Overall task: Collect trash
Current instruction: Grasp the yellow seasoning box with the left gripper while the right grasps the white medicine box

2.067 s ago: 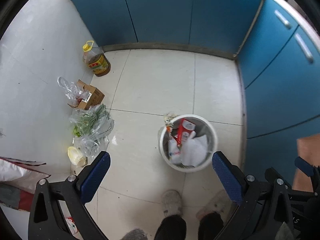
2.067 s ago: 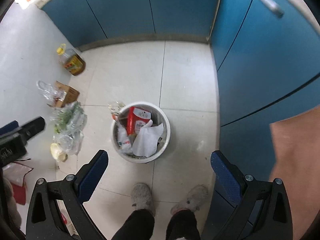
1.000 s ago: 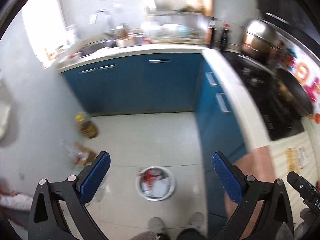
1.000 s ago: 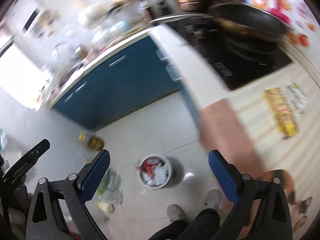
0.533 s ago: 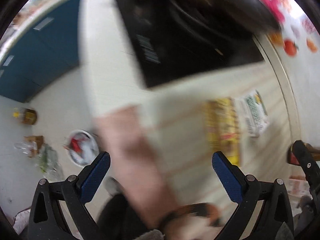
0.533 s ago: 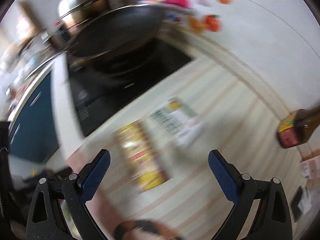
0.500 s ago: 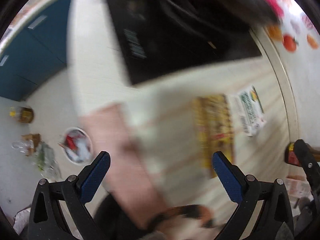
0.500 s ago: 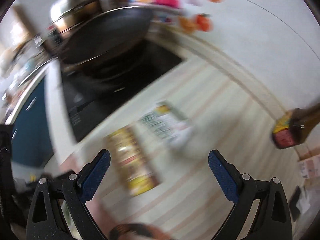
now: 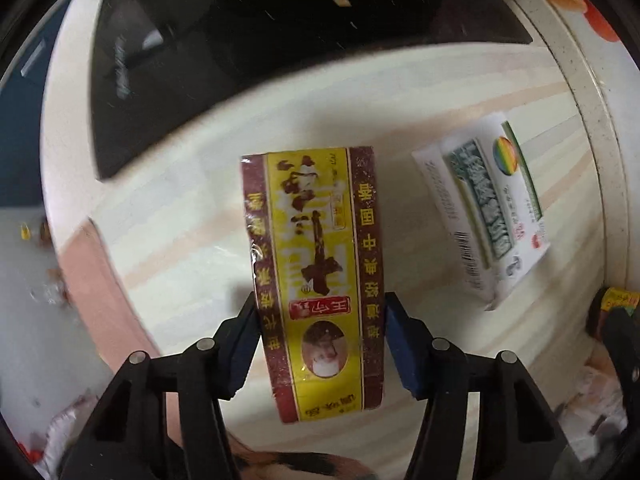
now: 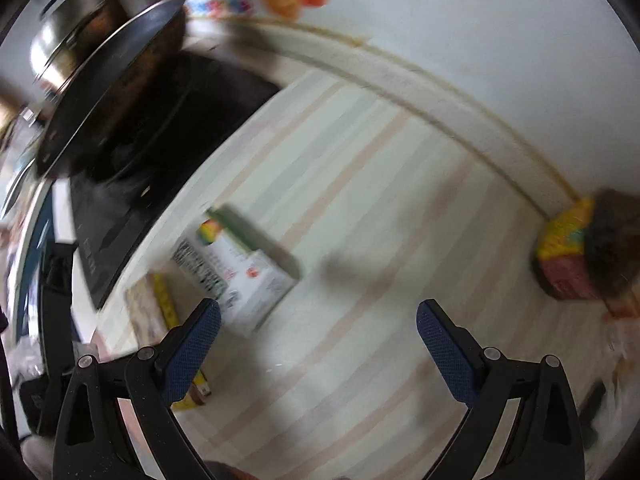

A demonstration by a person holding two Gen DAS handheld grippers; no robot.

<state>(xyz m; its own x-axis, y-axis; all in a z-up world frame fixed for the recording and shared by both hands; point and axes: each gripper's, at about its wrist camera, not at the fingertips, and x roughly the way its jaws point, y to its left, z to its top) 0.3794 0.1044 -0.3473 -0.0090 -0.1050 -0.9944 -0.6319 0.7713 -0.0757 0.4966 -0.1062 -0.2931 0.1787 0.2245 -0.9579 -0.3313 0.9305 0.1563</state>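
My left gripper [image 9: 322,334] is shut on a yellow and dark red box [image 9: 316,276] with Chinese print; its blue pads press the box's two long sides just above the striped countertop [image 9: 192,216]. A white and green box [image 9: 486,216] lies to the right of it. My right gripper [image 10: 318,334] is open and empty above the counter; the white and green box [image 10: 236,268] lies just left of its left finger, with the yellow box [image 10: 160,308] partly hidden behind that finger. The view is blurred.
A black cooktop [image 9: 248,40] fills the far end of the counter, with a dark pan [image 10: 112,84] on it. A dark bottle with a yellow and red label [image 10: 580,256] stands by the white wall at the right. Blue cabinets [image 9: 20,120] are at the left edge.
Both grippers swung up from the floor bin to the countertop. My left gripper came down over the yellow and red box and closed on it. My right gripper stayed open.
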